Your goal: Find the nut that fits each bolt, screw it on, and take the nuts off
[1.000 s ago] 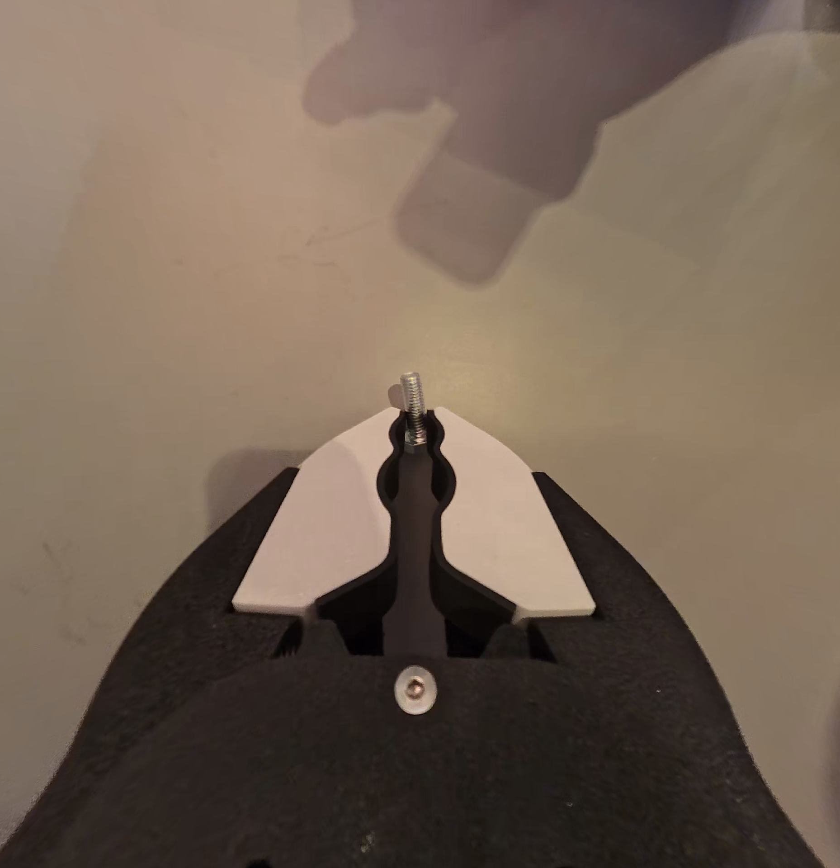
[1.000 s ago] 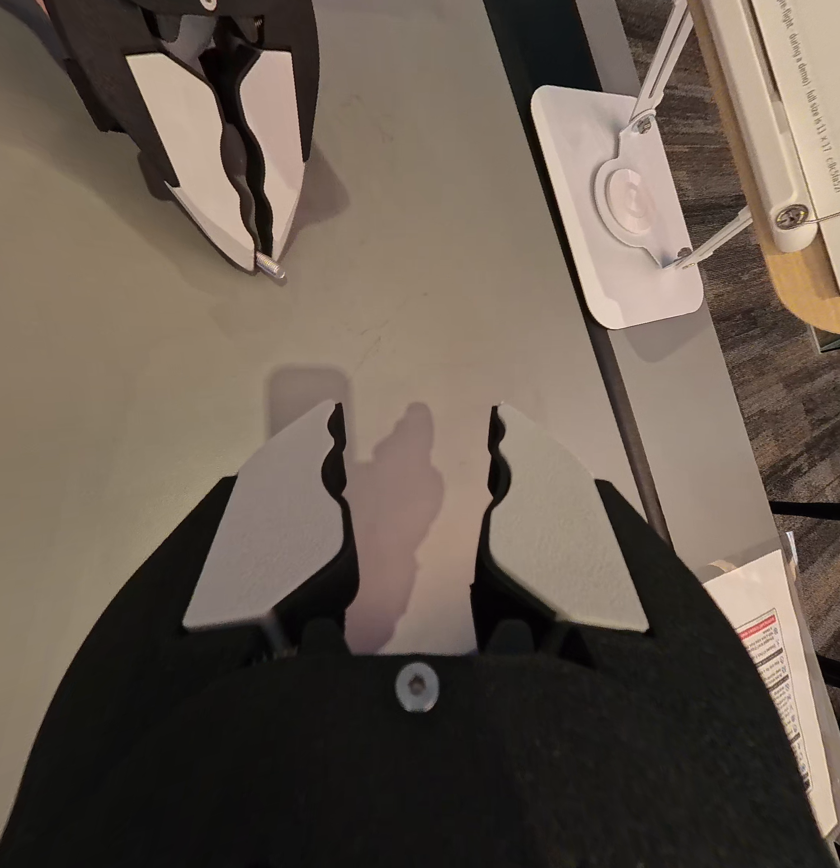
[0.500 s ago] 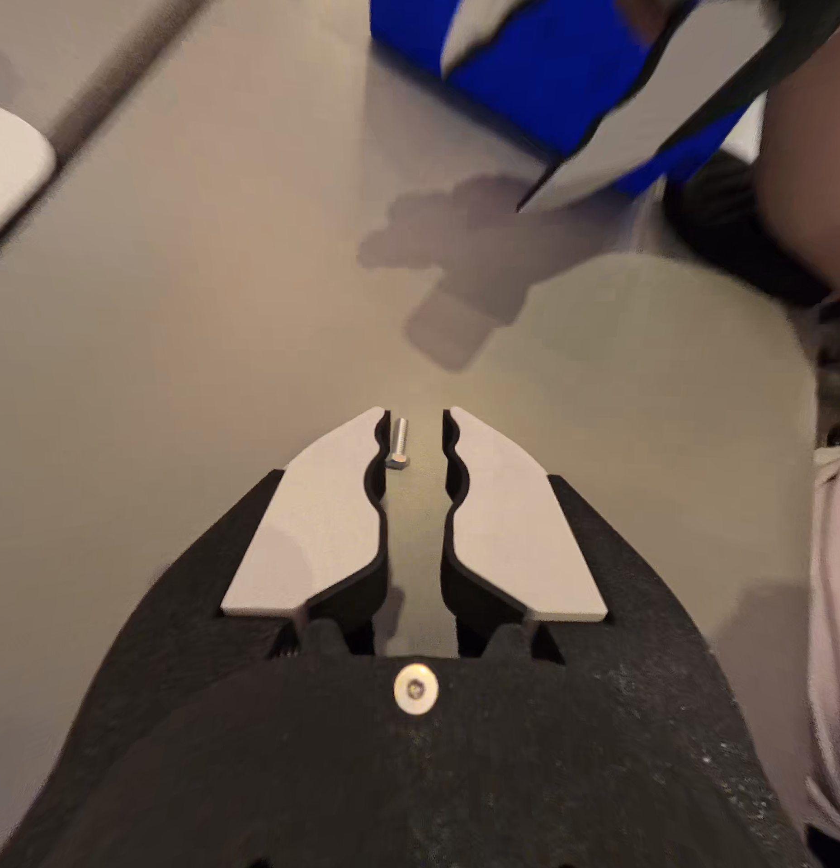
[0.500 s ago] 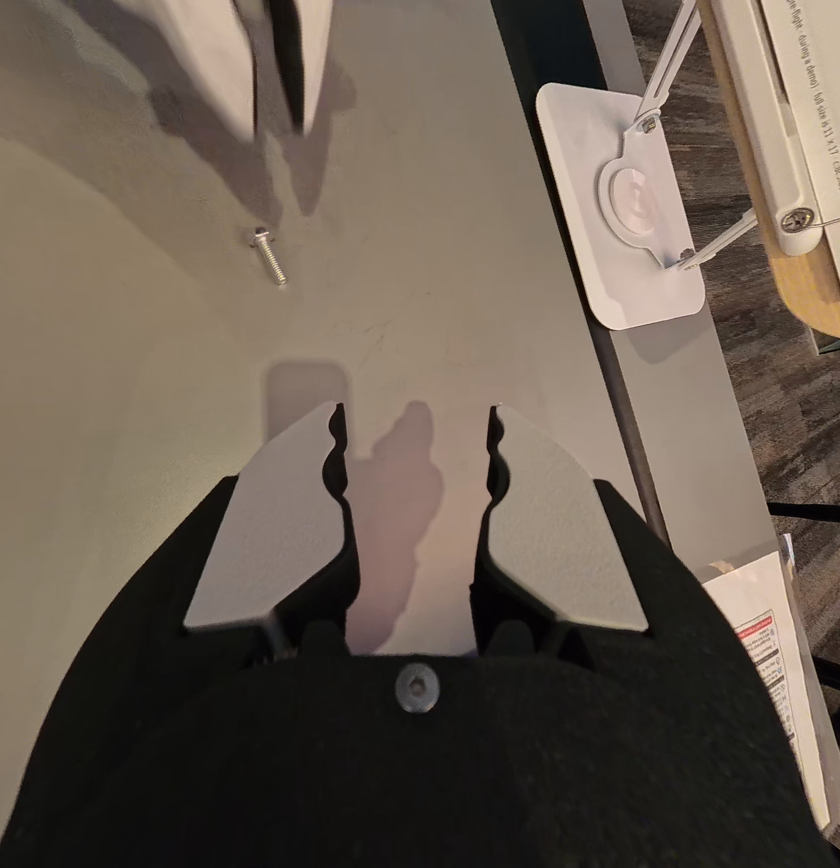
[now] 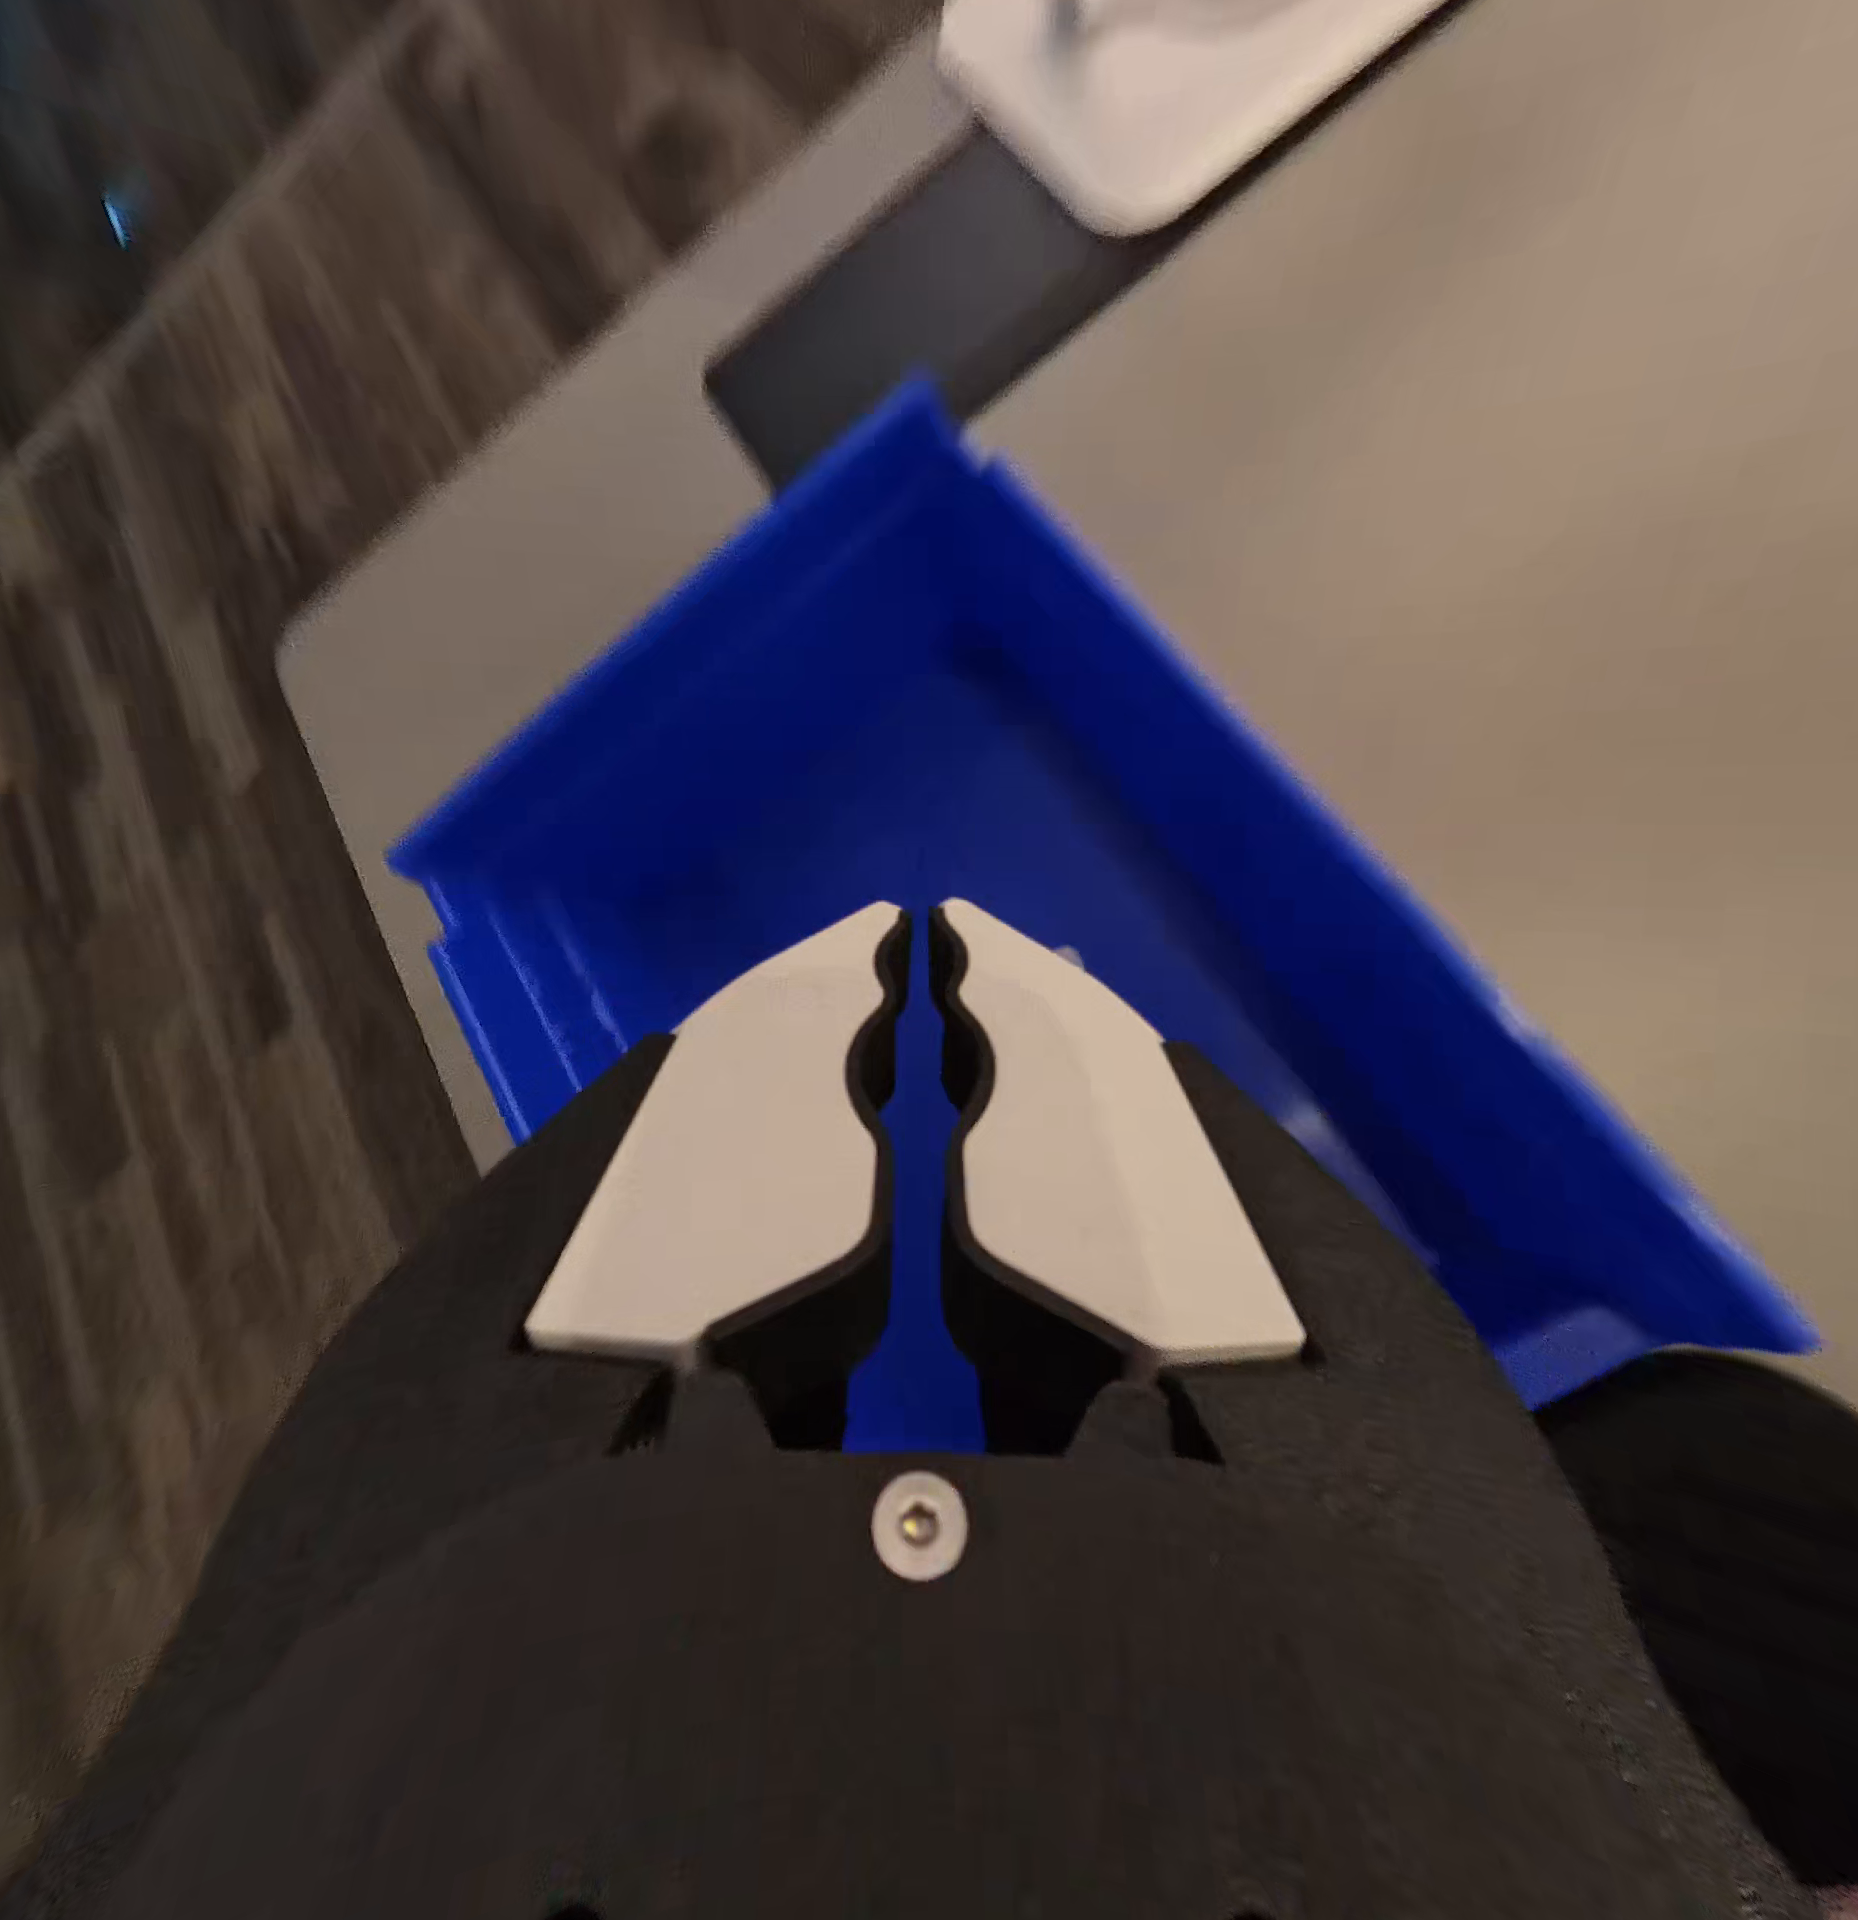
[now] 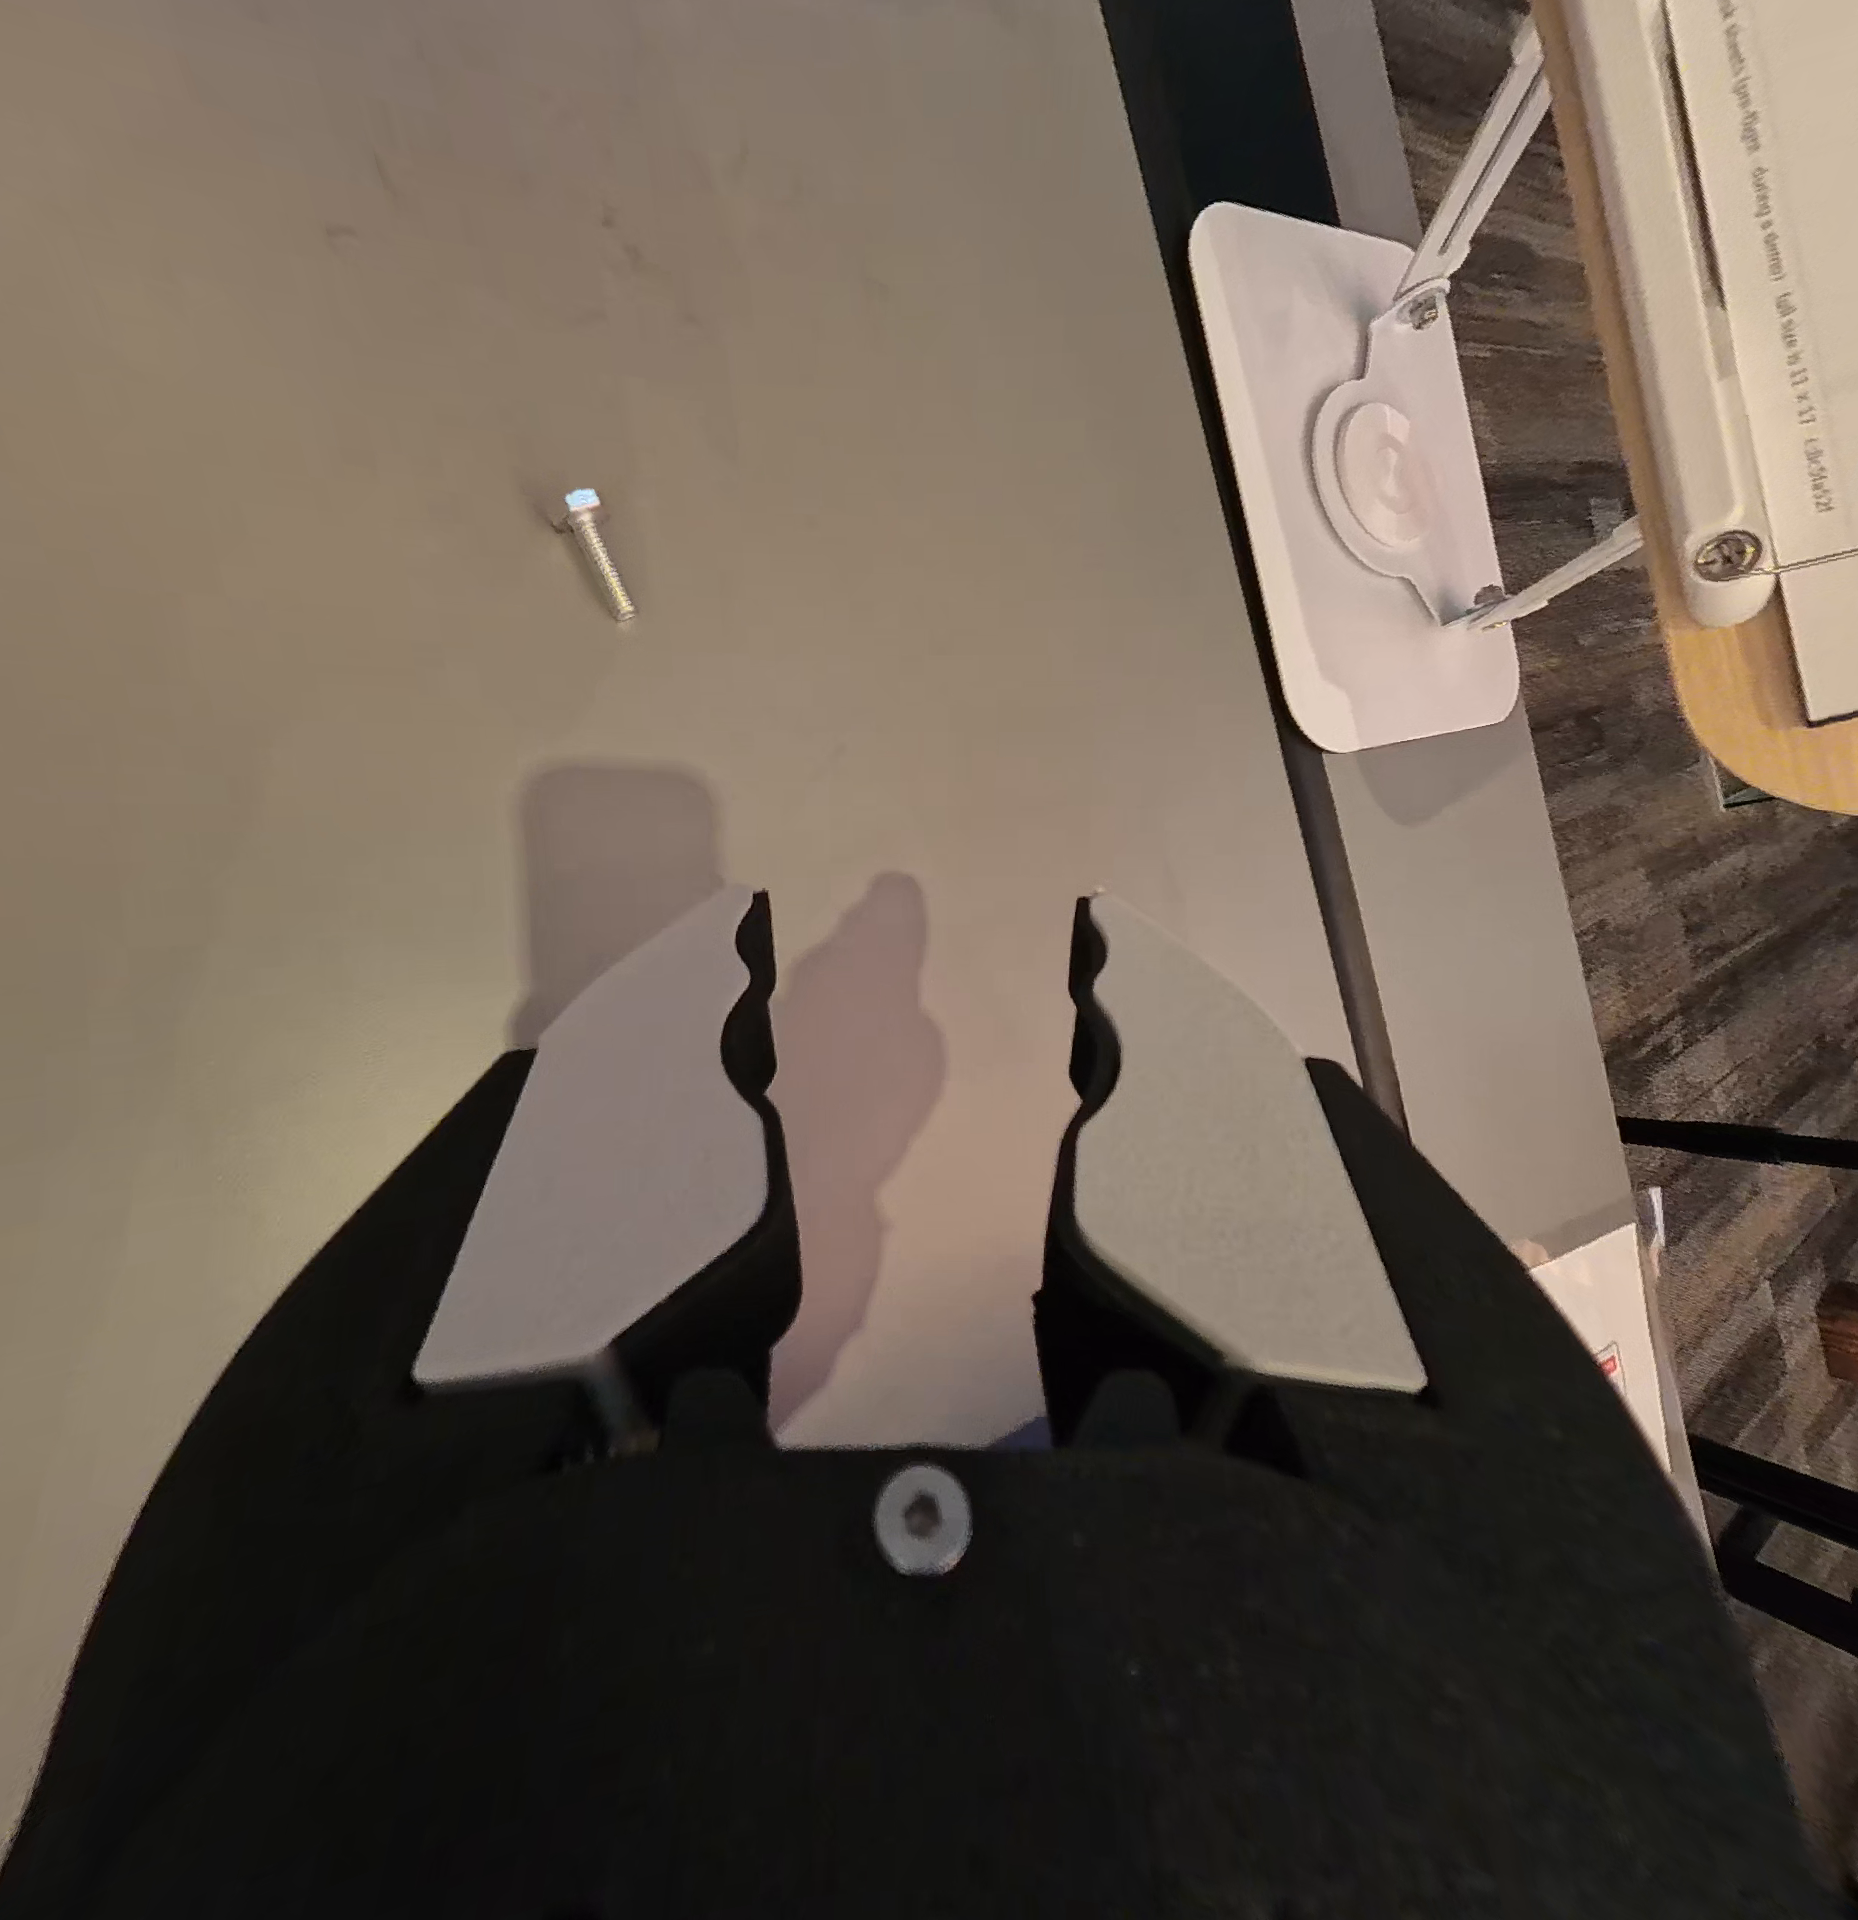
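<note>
Right wrist view shows the bolt [image 6: 600,557] lying alone on the grey table [image 6: 281,312], head away from the camera, threads toward it. A second ago the left tool held it pinched at its tips; half a second ago those fingers parted and left it lying. Now the left tool [image 5: 920,914] has swung off over the blue bin [image 5: 1112,748], its fingers drawn nearly together with only a thin slit between them and nothing in them. In my judgement that means the bolt is parked and the left tool is going for a nut, though the blur hides what the bin holds.

The right tool [image 6: 920,899] hangs over the table with its fingers spread wide and empty, the bolt ahead and to its left, well apart.

The table edge runs down the right of the right wrist view, with a white lamp base [image 6: 1351,468] just beyond it on a lower ledge. The bolt sits well in from that edge with bare table all round, so there is room to approach from any side. In the left wrist view the bin sits near a table corner, with dark floor [image 5: 125,935] beyond; reaching past its far wall is the risk.
</note>
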The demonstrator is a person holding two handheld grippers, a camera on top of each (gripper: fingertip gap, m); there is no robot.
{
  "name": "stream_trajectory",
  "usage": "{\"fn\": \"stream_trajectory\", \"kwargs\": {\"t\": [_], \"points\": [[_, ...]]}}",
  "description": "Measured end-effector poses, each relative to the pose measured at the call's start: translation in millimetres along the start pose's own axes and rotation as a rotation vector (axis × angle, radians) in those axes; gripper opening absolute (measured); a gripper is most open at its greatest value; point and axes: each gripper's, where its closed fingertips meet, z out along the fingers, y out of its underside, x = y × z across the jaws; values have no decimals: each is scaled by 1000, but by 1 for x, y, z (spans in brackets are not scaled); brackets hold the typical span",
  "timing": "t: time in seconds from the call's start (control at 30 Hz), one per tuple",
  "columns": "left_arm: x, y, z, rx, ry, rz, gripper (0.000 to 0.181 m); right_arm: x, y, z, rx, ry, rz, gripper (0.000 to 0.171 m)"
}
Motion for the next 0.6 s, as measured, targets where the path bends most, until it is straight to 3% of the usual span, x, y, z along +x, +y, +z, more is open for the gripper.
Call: {"fn": "stream_trajectory", "kwargs": {"t": [0.17, 0.27, 0.6], "points": [[11, 54, 51, -255, 149, -26, 11, -4, 3, 4, -16, -11, -5, 53], [9, 71, 71, -332, 121, 49, 21, -5, 3, 6, -17, -21, -4, 52], [15, 75, 93, -231, 237, 37, 25, -9, 4, 8, -22, -47, -10, 51]]}}
